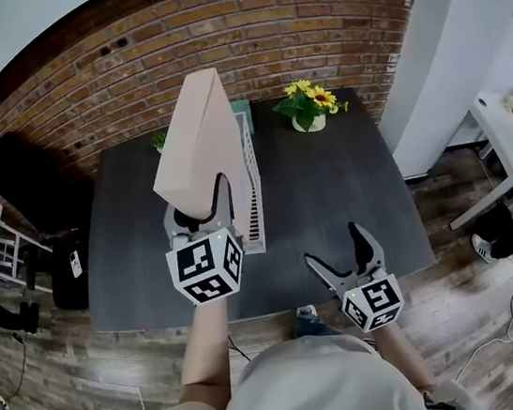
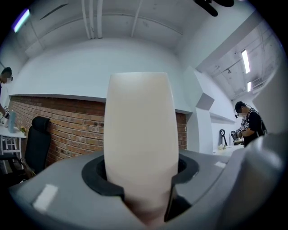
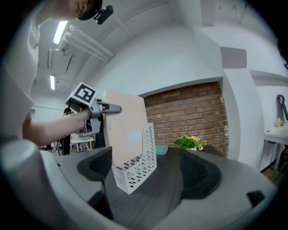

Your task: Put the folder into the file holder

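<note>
**While the folder hangs half in the holder, nothing braces it**

As I read it, my left claw (image 1: 202, 205) is clamped on the near edge of the folder (image 1: 198, 141) and holds it upright. Its lower end is down inside the white file holder (image 1: 252, 200) on the table (image 1: 330, 189). Whether it touches the bottom, I cannot tell. My right claw (image 1: 333, 245) hangs open and empty over the near edge of the table, well apart from the holder.

My worry is the holder itself. It looks light, and if I push the folder down at a slant, the corner could catch a perforated wall and drag or tip the holder. Letting go too early could leave the tall folder leaning or flopping out over the open side.

Count: one folder, one file holder, one pot of yellow flowers (image 1: 307, 105) at the far edge, two claws.
</note>
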Demonstrator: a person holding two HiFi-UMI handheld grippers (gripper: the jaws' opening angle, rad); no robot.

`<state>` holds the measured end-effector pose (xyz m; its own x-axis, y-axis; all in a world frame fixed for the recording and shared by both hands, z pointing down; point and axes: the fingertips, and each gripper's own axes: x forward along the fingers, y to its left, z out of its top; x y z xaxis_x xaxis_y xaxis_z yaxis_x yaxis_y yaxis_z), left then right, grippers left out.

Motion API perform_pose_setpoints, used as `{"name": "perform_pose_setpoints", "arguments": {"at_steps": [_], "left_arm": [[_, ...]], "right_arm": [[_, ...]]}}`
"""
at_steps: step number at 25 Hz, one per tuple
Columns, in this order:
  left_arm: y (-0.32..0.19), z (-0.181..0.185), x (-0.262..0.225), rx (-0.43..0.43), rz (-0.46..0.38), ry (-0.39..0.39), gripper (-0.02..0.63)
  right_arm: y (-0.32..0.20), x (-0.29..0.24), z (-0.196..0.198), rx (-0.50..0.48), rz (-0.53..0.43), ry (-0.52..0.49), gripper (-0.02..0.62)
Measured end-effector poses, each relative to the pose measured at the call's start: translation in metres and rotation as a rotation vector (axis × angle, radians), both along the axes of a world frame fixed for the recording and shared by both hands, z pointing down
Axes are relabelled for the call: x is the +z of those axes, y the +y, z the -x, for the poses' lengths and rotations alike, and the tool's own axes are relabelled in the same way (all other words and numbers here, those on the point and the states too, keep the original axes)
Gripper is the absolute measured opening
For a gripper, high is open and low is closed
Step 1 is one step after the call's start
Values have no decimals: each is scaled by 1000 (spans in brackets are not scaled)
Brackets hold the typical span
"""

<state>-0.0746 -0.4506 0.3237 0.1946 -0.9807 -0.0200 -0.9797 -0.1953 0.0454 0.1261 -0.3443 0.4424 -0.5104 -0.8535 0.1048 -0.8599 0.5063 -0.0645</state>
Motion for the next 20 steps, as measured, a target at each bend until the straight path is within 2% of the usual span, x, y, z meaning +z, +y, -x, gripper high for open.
{"name": "perform_pose_setpoints", "arguments": {"at_steps": [9, 20], "left_arm": [[-19, -11, 14, -46, 12, -12, 270], [-22, -16, 45, -82, 5, -15, 270]], "right_arm": [[-26, 8, -19, -31, 19, -2, 445], [-42, 20, -17, -93, 44, -1, 445]]}}
